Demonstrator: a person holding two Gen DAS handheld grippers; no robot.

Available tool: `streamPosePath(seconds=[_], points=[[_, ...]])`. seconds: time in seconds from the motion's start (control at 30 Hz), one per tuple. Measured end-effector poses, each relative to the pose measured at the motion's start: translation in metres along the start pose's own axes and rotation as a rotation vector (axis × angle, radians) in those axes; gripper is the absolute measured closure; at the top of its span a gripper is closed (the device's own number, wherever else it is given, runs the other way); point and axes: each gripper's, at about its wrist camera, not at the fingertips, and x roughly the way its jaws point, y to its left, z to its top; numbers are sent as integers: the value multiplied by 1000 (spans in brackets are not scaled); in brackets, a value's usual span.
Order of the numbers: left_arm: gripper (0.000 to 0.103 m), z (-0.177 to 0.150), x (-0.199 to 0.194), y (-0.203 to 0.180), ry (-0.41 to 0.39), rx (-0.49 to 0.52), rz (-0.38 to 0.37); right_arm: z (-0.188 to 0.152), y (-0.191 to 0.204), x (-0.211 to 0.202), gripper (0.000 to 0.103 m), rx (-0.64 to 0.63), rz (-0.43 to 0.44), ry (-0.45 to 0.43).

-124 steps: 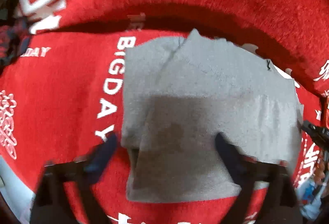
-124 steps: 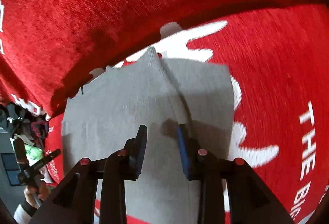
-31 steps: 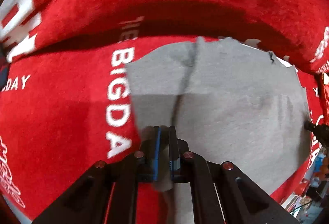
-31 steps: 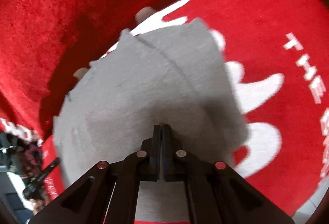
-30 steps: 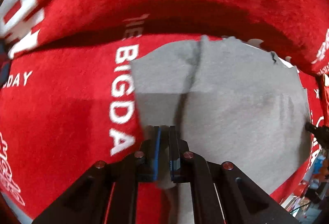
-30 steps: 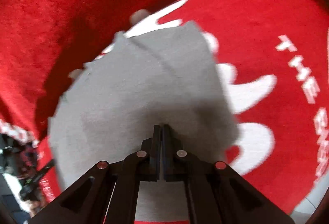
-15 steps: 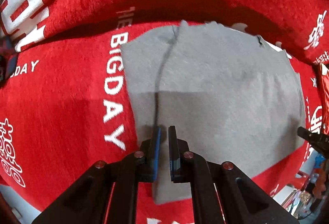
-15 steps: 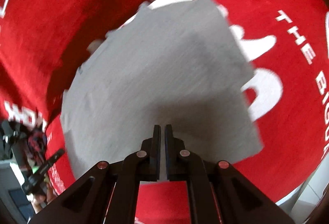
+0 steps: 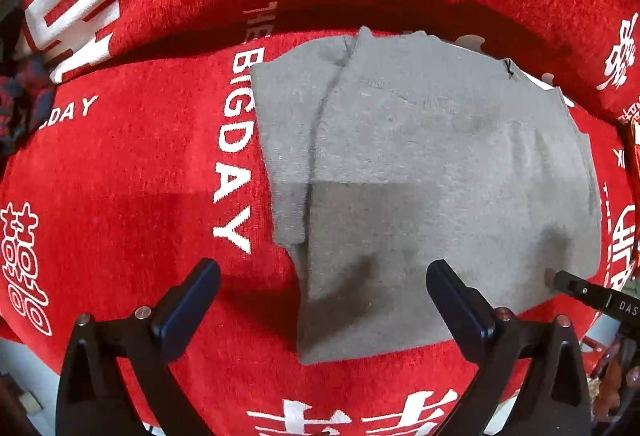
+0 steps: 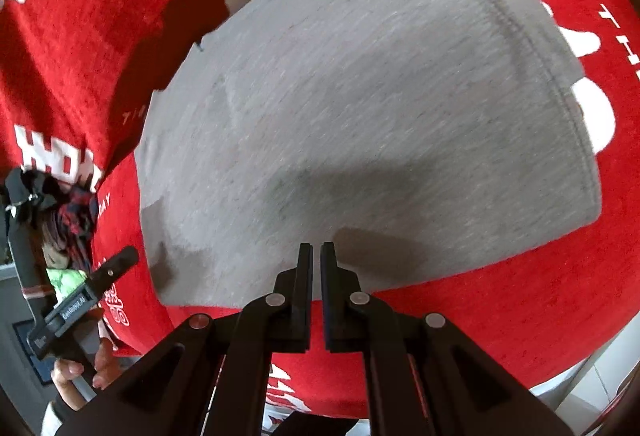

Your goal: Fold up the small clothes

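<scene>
Here is the grey garment [image 9: 420, 171], spread flat on the red cloth [image 9: 120, 163] with its white lettering, and it takes up the middle of both views. It is a soft heathered grey knit, folded into a rough rectangle; from the left wrist camera a narrower layer peeks out along its left edge, next to the letters "BIG DAY", with a dark fold line running down between that strip and the broad upper panel. The far edge is uneven, with a small peak near the fold line and a tiny dark thread or tag toward the far right corner. The near corner hangs down as a squared flap toward the camera. From the right wrist camera the same piece shows a stitched seam [image 10: 532, 47] curving down its right side, and the surface lies smooth with only faint creases. The left gripper [image 9: 322, 300] hangs above the near edge, jaws opening and standing wide, with one finger over red cloth and the other over grey, and neither pad presses on the fabric. The right gripper [image 10: 316, 264] has its jaws drawn nearly together with only a thin slit between them, nothing caught there, its tips over the near edge of the garment. At the lower left of the right view, a person's hand [image 10: 80, 372] grips the left gripper's handle.
</scene>
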Motion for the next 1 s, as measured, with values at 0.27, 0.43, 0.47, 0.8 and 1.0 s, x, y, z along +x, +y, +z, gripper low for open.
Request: streamPosePath(seconds=[0.27, 0.43, 0.47, 0.8, 1.0], points=[[0, -2, -1, 12, 6, -33, 17, -10, 15, 7, 42, -33, 20, 31], [0, -5, 1, 17, 14, -38, 34, -17, 23, 13, 42, -48, 40, 54], [0, -5, 1, 18, 16, -38, 39, -19, 25, 14, 42, -49, 47, 61], [0, -6, 3, 38, 14, -70, 67, -38, 37, 24, 25, -37, 144, 89], [0, -7, 15, 57, 58, -112, 88, -45, 38, 38, 25, 62, 233, 102]])
